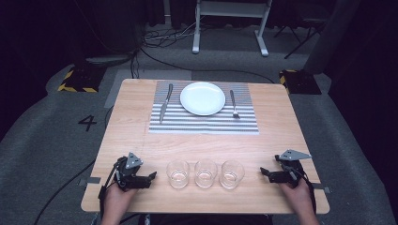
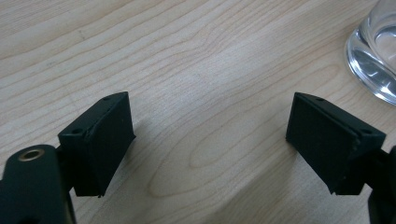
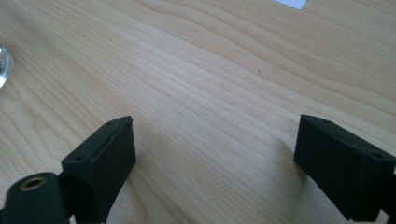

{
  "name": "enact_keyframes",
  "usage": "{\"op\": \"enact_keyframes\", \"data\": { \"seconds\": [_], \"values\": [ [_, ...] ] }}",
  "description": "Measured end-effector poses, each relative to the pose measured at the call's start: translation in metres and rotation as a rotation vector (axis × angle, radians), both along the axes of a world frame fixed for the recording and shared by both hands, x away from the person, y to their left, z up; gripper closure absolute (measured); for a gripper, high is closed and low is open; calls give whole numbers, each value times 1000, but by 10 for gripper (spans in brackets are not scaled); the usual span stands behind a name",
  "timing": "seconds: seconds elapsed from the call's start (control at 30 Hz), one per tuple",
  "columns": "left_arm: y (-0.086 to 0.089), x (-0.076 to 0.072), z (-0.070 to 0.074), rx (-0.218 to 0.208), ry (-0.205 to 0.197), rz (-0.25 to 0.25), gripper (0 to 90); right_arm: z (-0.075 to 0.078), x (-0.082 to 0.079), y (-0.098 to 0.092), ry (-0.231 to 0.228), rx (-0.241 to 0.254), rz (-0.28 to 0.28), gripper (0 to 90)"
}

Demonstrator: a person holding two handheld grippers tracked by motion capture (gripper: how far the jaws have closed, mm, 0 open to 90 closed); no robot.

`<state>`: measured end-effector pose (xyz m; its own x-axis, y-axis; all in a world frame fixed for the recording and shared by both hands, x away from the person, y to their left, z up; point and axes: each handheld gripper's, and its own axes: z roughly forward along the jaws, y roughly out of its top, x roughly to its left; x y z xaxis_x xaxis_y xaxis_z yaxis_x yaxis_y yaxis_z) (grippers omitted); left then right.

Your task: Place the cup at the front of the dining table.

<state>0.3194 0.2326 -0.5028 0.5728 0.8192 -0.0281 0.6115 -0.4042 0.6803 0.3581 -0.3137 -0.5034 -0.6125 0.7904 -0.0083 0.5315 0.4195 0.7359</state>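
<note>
My left tongs [image 1: 151,176] and right tongs [image 1: 264,172] sit low at the near edge of the tabletop [image 1: 141,140], both with jaws spread apart and nothing between them, tips pointing inward at the glasses. Farther back, striped placemat [image 1: 204,123] carries a white plate [image 1: 202,98], knife [image 1: 165,103] to its left, fork [image 1: 233,104] to its right. Between my tongs, three clear glasses in a row, upright: left glass [image 1: 178,173] near my left tongs, middle glass [image 1: 205,172], right glass [image 1: 232,173] near my right tongs. No contact.
</note>
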Motion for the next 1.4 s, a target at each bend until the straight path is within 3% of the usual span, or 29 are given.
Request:
{"op": "enact_keyframes", "data": {
  "seconds": [0.33,0.43,0.47,0.57,0.63,0.8,0.83,0.87,0.97,1.07,1.23,1.4],
  "values": [
    [0,0,0,0,-1,-11,149,0,0,0,-1,-1,1,127],
    [-1,-2,1,7,-22,-16,153,0,0,0,-2,-1,2,127],
    [-2,-6,6,-10,-59,-37,156,0,0,0,1,0,-1,127],
    [-5,-11,12,-39,-91,-59,157,0,0,0,1,1,-1,127],
    [-8,-17,19,-66,-105,-115,158,0,0,0,-1,-1,1,127],
    [-12,-27,25,-106,-116,-142,161,0,0,0,-2,-2,0,127],
    [-13,-31,28,-148,-118,-156,161,0,0,0,-3,-2,0,128],
    [-14,-34,29,-159,-119,-163,162,0,0,0,-3,-2,-1,128],
    [-17,-40,32,-159,-145,-176,164,0,0,0,-2,-2,0,128],
    [-20,-51,37,-207,-205,-210,164,0,0,0,-3,-2,-1,128],
    [-22,-55,41,-251,-264,-241,159,0,0,0,-3,-2,-1,128],
    [-29,-52,39,-311,-284,-284,151,0,0,0,-1,-1,-2,129]
  ]
}}
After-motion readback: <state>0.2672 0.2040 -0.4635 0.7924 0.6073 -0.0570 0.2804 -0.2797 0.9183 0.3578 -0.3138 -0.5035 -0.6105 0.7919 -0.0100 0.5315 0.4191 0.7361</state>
